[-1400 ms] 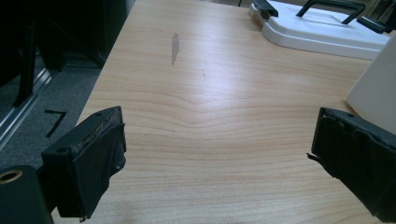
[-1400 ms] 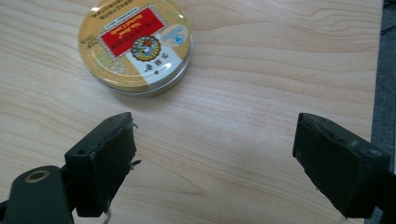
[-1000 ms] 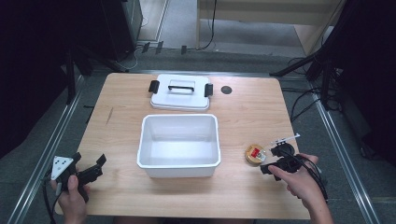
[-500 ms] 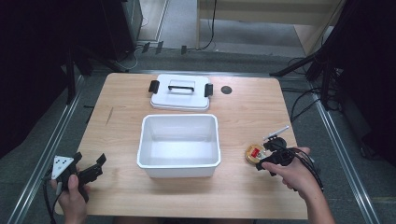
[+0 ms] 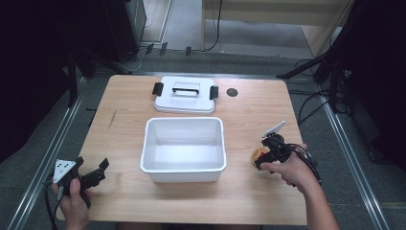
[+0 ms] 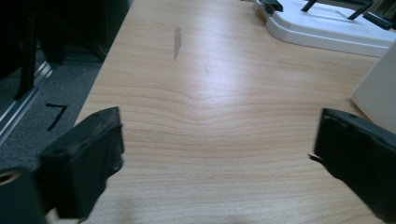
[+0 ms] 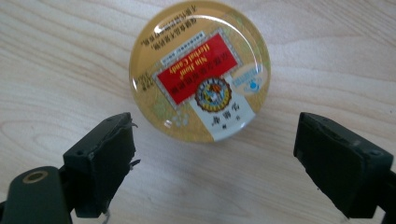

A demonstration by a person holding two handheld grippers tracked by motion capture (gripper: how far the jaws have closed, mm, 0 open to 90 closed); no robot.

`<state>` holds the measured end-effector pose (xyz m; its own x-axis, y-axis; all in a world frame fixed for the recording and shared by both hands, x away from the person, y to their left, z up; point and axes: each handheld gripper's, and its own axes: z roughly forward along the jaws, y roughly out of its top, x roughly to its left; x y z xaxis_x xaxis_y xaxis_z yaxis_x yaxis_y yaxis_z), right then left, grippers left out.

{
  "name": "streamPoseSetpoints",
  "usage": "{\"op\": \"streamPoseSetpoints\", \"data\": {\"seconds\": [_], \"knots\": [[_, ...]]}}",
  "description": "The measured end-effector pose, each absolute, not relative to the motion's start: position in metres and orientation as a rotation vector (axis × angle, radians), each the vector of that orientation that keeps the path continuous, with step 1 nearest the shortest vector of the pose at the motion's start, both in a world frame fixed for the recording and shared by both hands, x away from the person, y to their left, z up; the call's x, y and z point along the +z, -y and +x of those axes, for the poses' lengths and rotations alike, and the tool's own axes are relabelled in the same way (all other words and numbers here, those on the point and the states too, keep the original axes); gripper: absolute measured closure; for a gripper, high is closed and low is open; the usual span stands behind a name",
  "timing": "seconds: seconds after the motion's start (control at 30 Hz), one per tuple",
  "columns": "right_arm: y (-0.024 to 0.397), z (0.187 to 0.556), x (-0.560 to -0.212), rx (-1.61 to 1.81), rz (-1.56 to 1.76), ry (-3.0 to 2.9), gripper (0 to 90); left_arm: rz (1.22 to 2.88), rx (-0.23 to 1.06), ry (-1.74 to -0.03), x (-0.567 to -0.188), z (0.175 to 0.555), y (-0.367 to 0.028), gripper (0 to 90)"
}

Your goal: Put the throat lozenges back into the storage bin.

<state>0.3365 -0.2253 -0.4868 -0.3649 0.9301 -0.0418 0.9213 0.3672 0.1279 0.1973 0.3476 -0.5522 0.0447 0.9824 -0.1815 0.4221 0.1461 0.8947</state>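
A round tin point(image 7: 200, 70) with a gold lid and a red label lies flat on the wooden table point(image 5: 249, 201), to the right of the white bin. My right gripper point(image 7: 215, 154) hovers over it, open, with the tin just beyond its jaws and untouched. The jaws have just been opening slightly, with nothing pressed between them. In the high view the tin point(image 5: 258, 154) is partly covered by the right gripper point(image 5: 266, 154). My left gripper point(image 5: 98, 171) rests open near the front left corner over bare wood, its jaws point(image 6: 217, 149) wide apart and holding nothing.
An empty white bin point(image 5: 184, 120) stands at the table's middle. Its white lid point(image 5: 184, 96) with black handle and clips lies behind it; the lid point(image 6: 327, 28) and a bin corner point(image 6: 380, 88) appear in the left gripper view. A dark round spot point(image 5: 232, 92) marks the far right.
My right hand has slid left across the table, bringing its gripper from beside the tin to over it. The left hand and gripper have stayed put.
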Motion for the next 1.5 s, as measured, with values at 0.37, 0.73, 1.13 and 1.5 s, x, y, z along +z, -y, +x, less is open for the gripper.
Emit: {"op": "streamPoseSetpoints", "data": {"seconds": [0.37, 0.73, 1.13, 1.5], "knots": [[0.211, 0.352, -0.497, 0.063, 1.725, -2.499, 12.2, 1.428, 0.797, -1.539, -0.552, 0.198, -0.347, 0.0], [0.202, 0.362, -0.507, 0.031, 1.754, -2.487, 12.9, 1.43, 0.786, -1.541, -0.552, 0.198, -0.347, 0.0], [0.205, 0.361, -0.501, 0.086, 1.735, -2.526, 20.0, 1.423, 0.779, -1.546, -0.552, 0.199, -0.348, 0.0], [0.204, 0.357, -0.48, 0.126, 1.683, -2.542, 20.0, 1.423, 0.778, -1.547, -0.552, 0.199, -0.348, 0.0]]}}
